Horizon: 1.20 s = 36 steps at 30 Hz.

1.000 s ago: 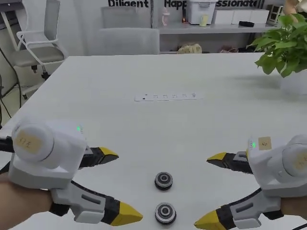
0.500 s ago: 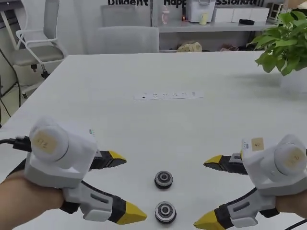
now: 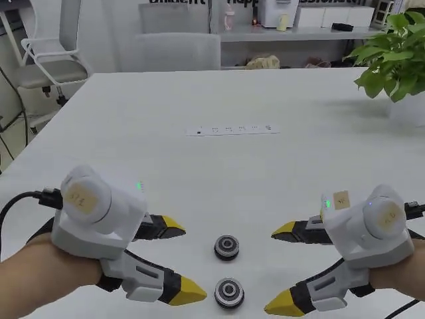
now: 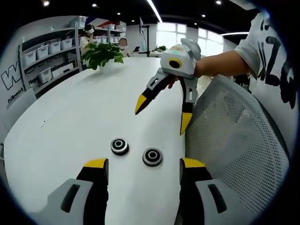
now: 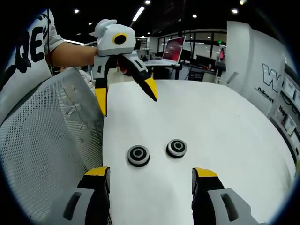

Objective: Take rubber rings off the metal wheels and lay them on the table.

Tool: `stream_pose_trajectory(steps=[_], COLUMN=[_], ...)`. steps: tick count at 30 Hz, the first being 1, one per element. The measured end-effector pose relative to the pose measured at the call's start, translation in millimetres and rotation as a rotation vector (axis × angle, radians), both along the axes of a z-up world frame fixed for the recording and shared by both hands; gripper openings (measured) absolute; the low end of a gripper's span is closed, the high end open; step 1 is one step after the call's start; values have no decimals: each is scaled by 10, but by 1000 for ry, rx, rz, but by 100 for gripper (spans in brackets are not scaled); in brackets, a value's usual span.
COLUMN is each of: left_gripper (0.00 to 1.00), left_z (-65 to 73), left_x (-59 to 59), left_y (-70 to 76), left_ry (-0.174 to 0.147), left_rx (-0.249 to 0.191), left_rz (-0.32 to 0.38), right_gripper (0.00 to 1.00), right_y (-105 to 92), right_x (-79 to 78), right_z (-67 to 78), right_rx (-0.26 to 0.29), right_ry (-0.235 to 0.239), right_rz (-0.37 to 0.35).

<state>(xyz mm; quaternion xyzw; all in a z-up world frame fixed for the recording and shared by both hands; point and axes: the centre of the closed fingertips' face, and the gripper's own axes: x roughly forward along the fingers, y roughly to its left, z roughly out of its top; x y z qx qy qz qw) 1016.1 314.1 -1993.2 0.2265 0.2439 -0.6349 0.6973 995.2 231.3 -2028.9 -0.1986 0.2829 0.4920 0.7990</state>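
Metal wheels [image 3: 227, 247], two of them, lie flat on the white table [image 3: 199, 100] in front of us. The nearer wheel [image 3: 229, 293] sits just this side of the farther one, close to the table's front edge. Each carries its black rubber ring [image 5: 130, 155] on its rim. We hold the left gripper [image 3: 189, 260] to their left and the right gripper [image 3: 274, 270] to their right, yellow tips pointing inward at the pair and touching neither wheel. Both sets of jaws stand wide apart and grip nothing. Each gripper view looks past its own jaws at the two wheels, with the opposite gripper raised beyond them and a mesh chair back [image 4: 234, 136] beside the table edge. Farther up the table we see a narrow white strip [image 3: 229, 131], a potted plant [image 3: 392, 50] at the right edge and an office chair [image 3: 46, 56] off the left corner
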Motion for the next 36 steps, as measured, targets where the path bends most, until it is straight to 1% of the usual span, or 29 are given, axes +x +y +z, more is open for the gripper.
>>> stream_pose_trajectory(steps=[2, 4, 12, 16, 20, 25, 30, 35, 36], left_gripper=[55, 54, 51, 50, 48, 42, 40, 37, 36], left_z=[-13, -41, -136, -183, -212, -254, -295, -342, -356], left_x=[0, 12, 24, 25, 28, 17, -11, -31, -38], left_y=[-14, -26, -53, -57, -66, -95, -151, -192, -202], left_ry=[1, 13, 37, 41, 50, 48, 58, 70, 73], left_rx=[-1, 1, 11, 24, 28, 38, 47, 55, 56], left_rz=[-6, -5, -9, -16, -20, -45, -61, -74, -78], right_gripper=[68, 65, 58, 54, 51, 46, 42, 38, 37], right_y=[18, 39, 116, 155, 177, 192, 228, 237, 245], right_x=[1, 9, 43, 40, 49, 57, 49, 45, 38], right_z=[-14, -27, -64, -118, -165, -230, -244, -280, -287], right_rx=[-5, -6, 4, -12, -18, -31, -17, -14, -5], right_ry=[2, 4, 19, 21, 30, 44, 58, 71, 80], right_rz=[14, 25, 57, 86, 98, 109, 116, 117, 116])
